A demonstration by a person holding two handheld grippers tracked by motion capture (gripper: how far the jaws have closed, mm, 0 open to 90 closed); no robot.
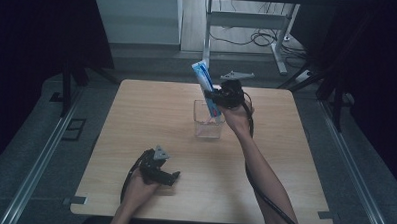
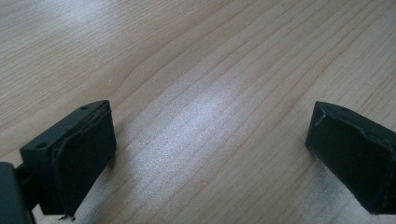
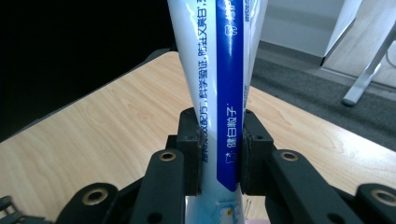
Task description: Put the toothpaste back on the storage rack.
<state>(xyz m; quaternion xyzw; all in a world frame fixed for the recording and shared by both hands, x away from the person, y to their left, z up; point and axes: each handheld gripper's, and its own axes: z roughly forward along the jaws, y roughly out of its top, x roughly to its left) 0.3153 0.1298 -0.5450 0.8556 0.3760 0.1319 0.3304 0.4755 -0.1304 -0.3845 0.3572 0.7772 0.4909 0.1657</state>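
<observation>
Nearest to us, down by the worktop's near edge and left of its middle, our left gripper (image 1: 159,173) rests on the bare wood with its jaws spread wide and nothing between them; its own view has plain wood grain in the gap between the two black pads.

Now up to the action! Our right gripper (image 1: 218,96) is raised over the far half of the worktop, close to the centre line, and its jaws are pinched flat against a toothpaste tube (image 1: 206,87). In the right gripper view the tube (image 3: 219,93) runs straight up between the pads, white and blue with printed lettering. From the high view the tube leans toward the far left, its lower end dipping into a clear glass cup (image 1: 209,123) that stands just beyond the worktop's middle. Whether the tube's tip touches the cup's bottom, we cannot tell.

How will it handle? We judge the tube light and soft, with a glossy skin that could slip or buckle under a hard squeeze. The broad flat faces, mid-body where we have it now, look like the sensible hold. The cup seems light and tippable, so a sideways nudge from the tube could topple it.
</observation>
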